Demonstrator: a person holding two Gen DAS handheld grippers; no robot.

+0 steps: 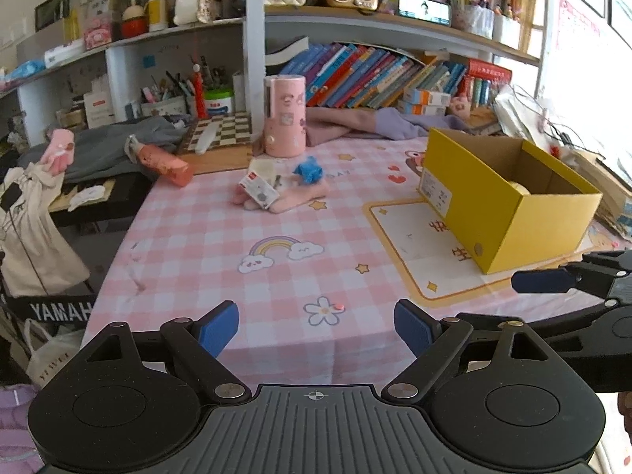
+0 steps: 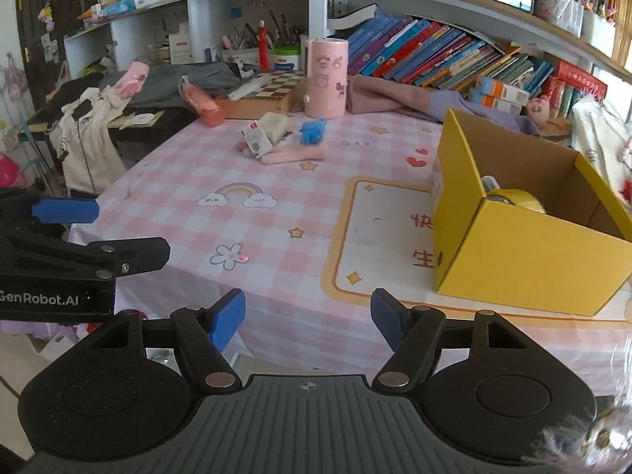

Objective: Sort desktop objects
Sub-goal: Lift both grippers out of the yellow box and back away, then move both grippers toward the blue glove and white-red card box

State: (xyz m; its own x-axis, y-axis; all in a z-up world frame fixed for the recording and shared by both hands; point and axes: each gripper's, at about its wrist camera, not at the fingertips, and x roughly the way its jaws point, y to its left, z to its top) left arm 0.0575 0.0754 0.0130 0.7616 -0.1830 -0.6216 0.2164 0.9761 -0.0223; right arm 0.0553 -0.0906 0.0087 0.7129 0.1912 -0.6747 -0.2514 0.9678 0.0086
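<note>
A yellow cardboard box (image 1: pixel 509 205) stands open on the right of the pink checked tablecloth (image 1: pixel 221 245); it also shows in the right wrist view (image 2: pixel 525 252) with a yellow tape roll (image 2: pixel 517 199) inside. Far across lie a small white carton (image 1: pixel 258 189), a blue fuzzy thing (image 1: pixel 309 170) and a pink sock (image 1: pixel 294 199); they also show in the right wrist view: the carton (image 2: pixel 258 138), the blue thing (image 2: pixel 313 129), the sock (image 2: pixel 294 155). My left gripper (image 1: pixel 316 330) is open and empty at the table's near edge. My right gripper (image 2: pixel 308 320) is open and empty beside it.
A tall pink canister (image 1: pixel 285 116) stands at the back, with a chessboard (image 1: pixel 219 132) and an orange pouch (image 1: pixel 164 162) to its left. Clothes (image 1: pixel 367 122) and rows of books (image 1: pixel 375 75) line the back. A side desk with clothing sits left.
</note>
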